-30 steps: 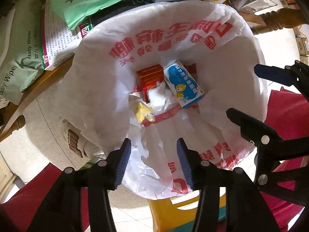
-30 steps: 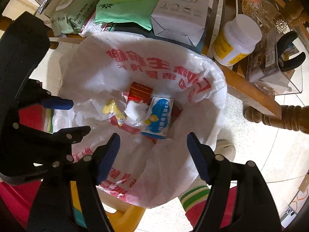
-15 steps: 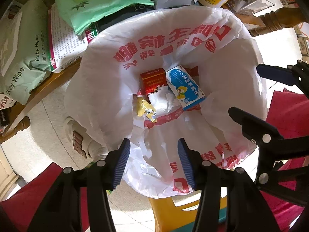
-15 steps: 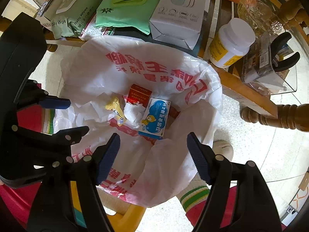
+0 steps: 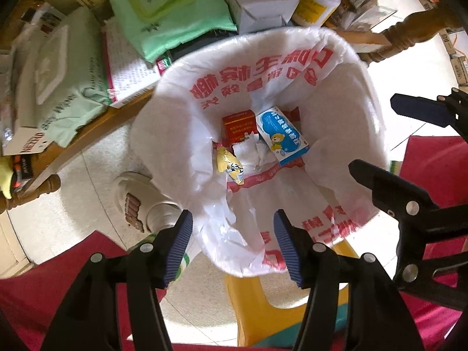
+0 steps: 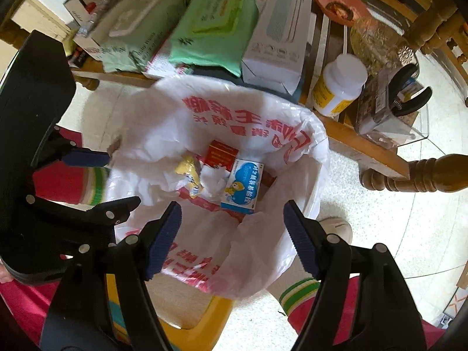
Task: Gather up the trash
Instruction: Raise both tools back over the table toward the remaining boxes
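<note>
A white plastic bag [image 5: 345,111] with red print stands open on a yellow stool [image 5: 263,301]. Inside lie a red box [image 5: 238,128], a blue and white box [image 5: 282,134], crumpled white tissue [image 5: 251,153] and a yellow wrapper [image 5: 228,162]. My left gripper [image 5: 232,242] is open and empty above the bag's near rim. My right gripper [image 6: 231,235] is open and empty above the same bag [image 6: 163,134]; the boxes [image 6: 242,185] and the wrapper [image 6: 190,172] show there too. Each gripper appears in the other's view.
A wooden table [image 6: 362,140] behind the bag holds wipe packs [image 5: 163,20], a white carton [image 6: 280,38], a yellow-labelled bottle [image 6: 339,87] and a clear box [image 6: 389,111]. A white shoe [image 5: 137,201] and red-clad legs [image 5: 433,161] flank the stool on the tiled floor.
Both grippers have risen and drawn back from the bag, so more of the table shows. The jaws stay open and the trash in the bag has not moved.
</note>
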Available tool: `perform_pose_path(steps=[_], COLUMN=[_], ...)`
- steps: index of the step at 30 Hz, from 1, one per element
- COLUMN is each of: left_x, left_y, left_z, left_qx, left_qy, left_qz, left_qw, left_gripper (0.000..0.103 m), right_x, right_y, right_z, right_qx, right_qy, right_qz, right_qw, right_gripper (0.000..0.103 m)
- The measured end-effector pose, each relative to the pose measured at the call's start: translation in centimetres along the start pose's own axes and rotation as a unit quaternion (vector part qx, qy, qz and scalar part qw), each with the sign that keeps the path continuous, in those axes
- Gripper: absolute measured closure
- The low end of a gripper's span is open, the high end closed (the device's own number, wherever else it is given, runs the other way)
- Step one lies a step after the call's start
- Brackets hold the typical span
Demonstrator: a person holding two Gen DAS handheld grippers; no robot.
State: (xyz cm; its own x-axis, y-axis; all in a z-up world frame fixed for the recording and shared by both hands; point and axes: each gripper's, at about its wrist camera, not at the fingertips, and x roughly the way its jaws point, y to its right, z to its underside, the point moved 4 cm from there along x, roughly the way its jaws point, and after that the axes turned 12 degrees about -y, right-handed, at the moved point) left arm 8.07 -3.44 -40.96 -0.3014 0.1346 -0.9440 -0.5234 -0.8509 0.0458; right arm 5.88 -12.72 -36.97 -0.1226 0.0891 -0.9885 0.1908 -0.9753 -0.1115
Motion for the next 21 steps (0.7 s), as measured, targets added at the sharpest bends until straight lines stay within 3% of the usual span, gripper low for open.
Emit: perform_pose_path(steps=[4,12,21], left_x=[-2.6,-9.8,-21.1], left_y=[0.1,0.8,1.7], left_z=[1.3,5.0,8.9], left_qx=[-0.003,-0.008,0.0], left_qy=[0.03,0.098,0.199], left_qz=[-0.016,-0.041,-0.064], left_qw=[0.9994,0.9943,0.9779], left_gripper=[0.044,0.04,0.03], right_x=[-2.6,-10.0,-20.8], right_y=[-0.5,-2.1,-2.6], right_z=[0.7,3.1,4.8], right_qx=[-0.004,-0.026,-0.055], right_qy=[0.025,0.087,0.161], right_qz=[0.001,0.002,0.012], right_qw=[1.0,0.996,0.985], right_gripper=[0.026,0.026,0.017])
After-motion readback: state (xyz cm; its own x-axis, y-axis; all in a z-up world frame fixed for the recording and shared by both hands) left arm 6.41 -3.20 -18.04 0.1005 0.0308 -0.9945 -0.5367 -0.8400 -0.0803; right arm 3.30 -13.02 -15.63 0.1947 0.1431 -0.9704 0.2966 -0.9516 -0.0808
